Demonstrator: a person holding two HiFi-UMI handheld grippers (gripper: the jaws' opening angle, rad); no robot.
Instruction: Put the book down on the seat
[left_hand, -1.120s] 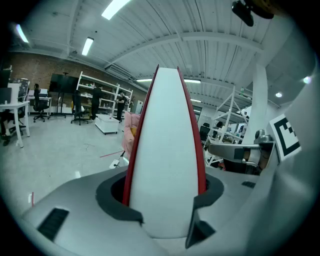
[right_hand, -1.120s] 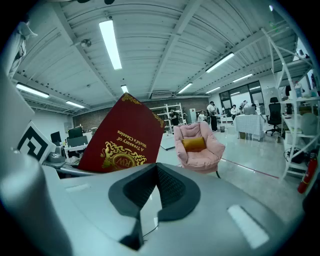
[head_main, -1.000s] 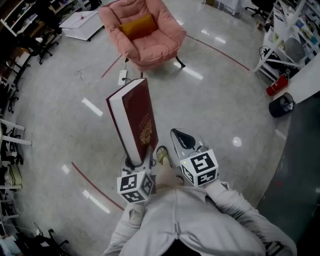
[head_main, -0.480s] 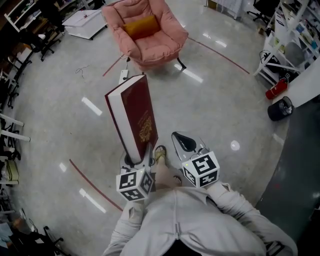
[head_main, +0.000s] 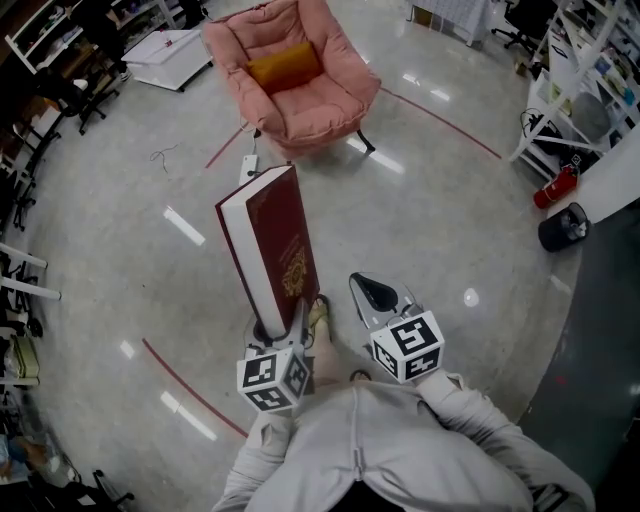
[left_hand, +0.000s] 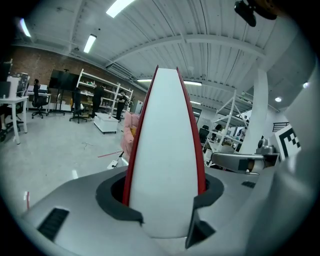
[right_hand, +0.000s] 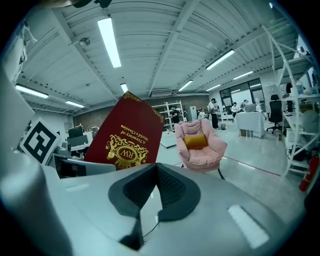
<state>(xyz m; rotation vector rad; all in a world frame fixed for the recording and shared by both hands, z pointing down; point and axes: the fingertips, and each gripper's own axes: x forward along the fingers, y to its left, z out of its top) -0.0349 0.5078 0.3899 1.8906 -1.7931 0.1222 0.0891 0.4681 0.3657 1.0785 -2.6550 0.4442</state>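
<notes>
A thick dark-red book with white page edges stands upright in my left gripper, which is shut on its lower end. In the left gripper view the book's page edge fills the gap of the left gripper. My right gripper hangs beside it, shut and empty. From the right gripper view the book's gold-stamped cover shows beyond the right gripper. The pink armchair with an orange cushion stands ahead across the floor; its seat is bare apart from the cushion.
A white low platform lies left of the chair. A power strip with a cable lies on the floor in front of it. White shelving, a red extinguisher and a black bin stand at right. Red lines cross the floor.
The floor view has shifted a little and the armchair sits slightly lower in view. The book stays upright in the left gripper; the right gripper keeps its place beside it.
</notes>
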